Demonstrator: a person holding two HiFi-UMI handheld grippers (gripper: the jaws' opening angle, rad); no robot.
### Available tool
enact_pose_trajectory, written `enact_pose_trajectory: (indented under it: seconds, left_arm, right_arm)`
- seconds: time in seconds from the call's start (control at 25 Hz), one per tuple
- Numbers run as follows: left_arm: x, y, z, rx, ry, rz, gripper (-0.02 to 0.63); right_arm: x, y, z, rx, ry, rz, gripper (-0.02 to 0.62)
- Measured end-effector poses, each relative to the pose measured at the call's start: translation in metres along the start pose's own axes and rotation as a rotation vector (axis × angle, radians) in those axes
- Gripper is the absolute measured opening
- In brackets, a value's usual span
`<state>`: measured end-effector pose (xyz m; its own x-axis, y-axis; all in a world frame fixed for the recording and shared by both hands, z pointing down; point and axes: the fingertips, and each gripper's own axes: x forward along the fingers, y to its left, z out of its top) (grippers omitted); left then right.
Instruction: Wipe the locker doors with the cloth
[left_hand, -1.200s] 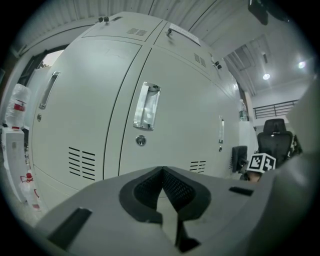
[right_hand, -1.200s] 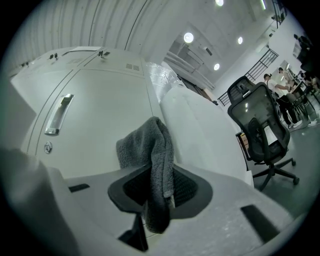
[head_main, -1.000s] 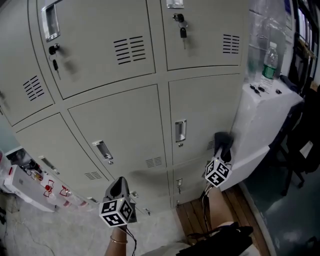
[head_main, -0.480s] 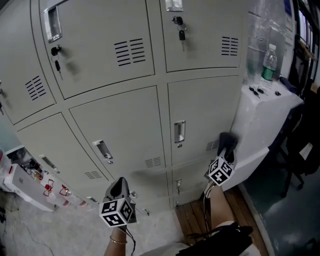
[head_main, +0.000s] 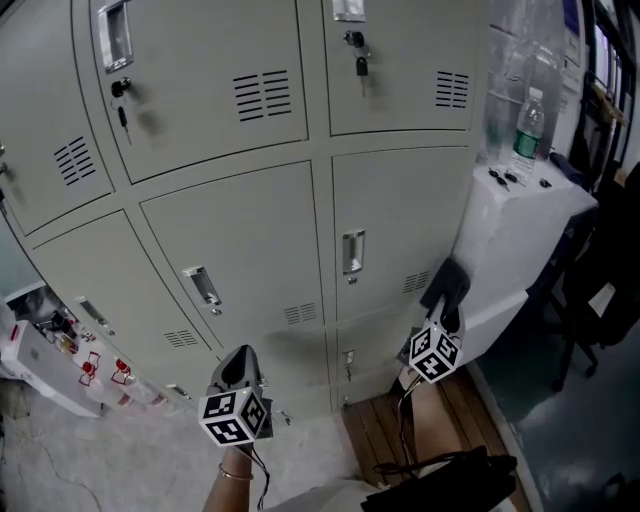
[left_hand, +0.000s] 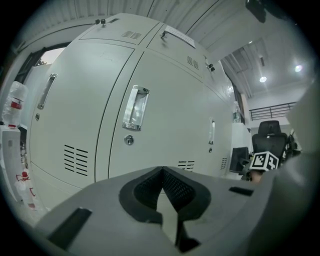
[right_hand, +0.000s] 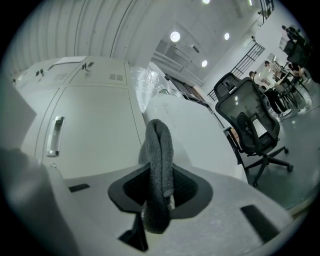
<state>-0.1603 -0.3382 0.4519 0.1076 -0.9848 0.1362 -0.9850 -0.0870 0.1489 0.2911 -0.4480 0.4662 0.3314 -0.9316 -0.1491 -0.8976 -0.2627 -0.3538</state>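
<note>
The right gripper (head_main: 444, 303) has its jaws clamped on a dark grey cloth (head_main: 447, 281), which sticks up in a folded loop between them. In the head view the cloth is low at the right end of the grey locker doors (head_main: 240, 250), in front of the corner where the lockers meet a white cabinet (head_main: 520, 230); whether it touches a door cannot be told. The left gripper (head_main: 238, 360) is held lower and to the left, pointing at the bottom lockers, its jaws together with nothing between them. A water bottle (head_main: 525, 124) stands on the white cabinet, a key (head_main: 361, 66) hangs from an upper door, and an office chair (right_hand: 252, 125) shows in the right gripper view.
</note>
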Motion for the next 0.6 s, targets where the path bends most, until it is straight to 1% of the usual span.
enact_pose_trajectory:
  seconds: [0.16,0.28,0.48,0.6]
  left_arm:
    - [-0.003,-0.007,0.000,-0.021,-0.012,-0.014,0.003]
    - [-0.005,-0.010,0.000,-0.051,-0.026,-0.014,0.003]
    - [-0.008,-0.015,0.001,-0.076,-0.047,-0.016,0.003]
    - [-0.011,-0.013,0.003,-0.066,-0.053,-0.005,0.003]
  right_arm:
    - [-0.028,0.020,0.018,-0.012,-0.037,0.054,0.080]
    - [-0.055,0.047,0.028,-0.029,-0.054,0.118,0.080]
    - [-0.093,0.099,0.038,-0.051,-0.023,0.256,0.080]
    - [-0.112,0.123,0.044,-0.086,0.003,0.316,0.080]
